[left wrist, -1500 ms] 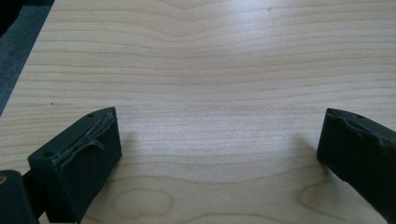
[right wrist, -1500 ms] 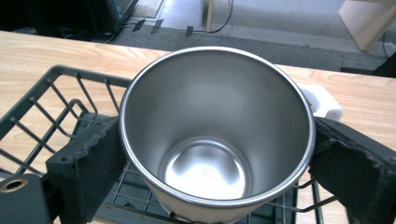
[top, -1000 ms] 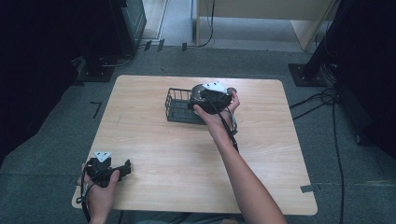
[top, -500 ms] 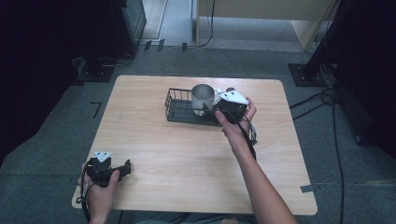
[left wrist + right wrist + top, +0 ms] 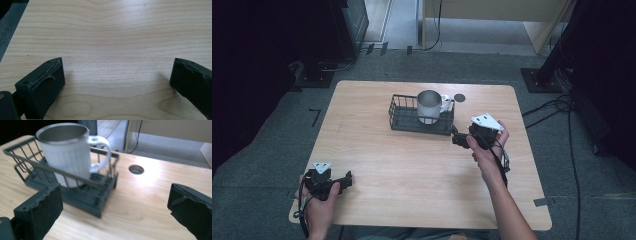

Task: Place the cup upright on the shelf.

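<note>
The right tongs point(image 5: 460, 139), jaws spread wide and gripping nothing, hover just beside the near right end of a black wire rack point(image 5: 404, 114) on the wooden surface point(image 5: 422, 170). A white mug point(image 5: 429, 106) with a steel lining stands upright in the rack's right end, its handle point(image 5: 100, 152) turned toward a cable hole point(image 5: 136, 169), probably for an easy side grip. The left tongs point(image 5: 343, 181), likewise spread and empty, rest parked at the near left corner.

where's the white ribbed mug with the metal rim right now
In the high view the white ribbed mug stands upright in the right end of the black wire basket.
</note>
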Demonstrator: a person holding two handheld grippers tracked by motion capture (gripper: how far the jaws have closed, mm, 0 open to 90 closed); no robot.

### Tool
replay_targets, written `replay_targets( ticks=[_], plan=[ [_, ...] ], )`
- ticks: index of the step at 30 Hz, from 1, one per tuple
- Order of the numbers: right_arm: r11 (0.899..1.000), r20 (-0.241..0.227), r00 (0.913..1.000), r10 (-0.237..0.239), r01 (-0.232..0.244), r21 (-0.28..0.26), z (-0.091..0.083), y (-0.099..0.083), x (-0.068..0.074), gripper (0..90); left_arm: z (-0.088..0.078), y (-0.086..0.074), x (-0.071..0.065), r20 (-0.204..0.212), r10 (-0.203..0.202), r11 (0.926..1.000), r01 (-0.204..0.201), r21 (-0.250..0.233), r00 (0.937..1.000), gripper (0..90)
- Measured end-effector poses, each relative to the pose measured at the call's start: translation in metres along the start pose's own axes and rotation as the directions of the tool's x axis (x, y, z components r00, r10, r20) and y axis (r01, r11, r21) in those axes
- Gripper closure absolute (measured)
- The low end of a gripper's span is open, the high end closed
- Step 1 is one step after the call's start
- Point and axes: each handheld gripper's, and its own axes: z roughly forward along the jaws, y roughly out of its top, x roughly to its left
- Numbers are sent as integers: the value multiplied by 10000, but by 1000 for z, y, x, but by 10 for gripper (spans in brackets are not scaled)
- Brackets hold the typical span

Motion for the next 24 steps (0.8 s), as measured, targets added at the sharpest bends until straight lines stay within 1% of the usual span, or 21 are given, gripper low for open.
replay_targets(
  ticks=[5, 11, 13, 16, 21, 24],
  plan=[
    [9999, 213, 9997, 121, -122, 38, -10, -18, -17, 0, 0, 0, 0, -3, 18, 10000, -18, 15, 10000, 0],
    [9993, 507, 9986, 166, -183, 328, -19, -41, -35, 0, 0, 0, 0, -3, 19, 10000, -19, 16, 10000, 0],
    [9986, 587, 9979, 286, -310, 418, -23, -48, -41, 0, 0, 0, 0, -2, 21, 10000, -21, 16, 10000, 0],
    [9979, 694, 9971, 321, -359, 546, -28, -60, -49, 0, 0, 0, 0, -2, 19, 10000, -19, 12, 10000, 0],
    [9953, 941, 9938, 590, -659, 715, -37, -78, -63, 0, 0, 0, 0, -4, 18, 10000, -18, 13, 10000, 0],
    [9939, 1105, 9919, 627, -722, 837, -42, -88, -71, 0, 0, 0, 0, -2, 18, 10000, -18, 15, 10000, 0]
  ],
)
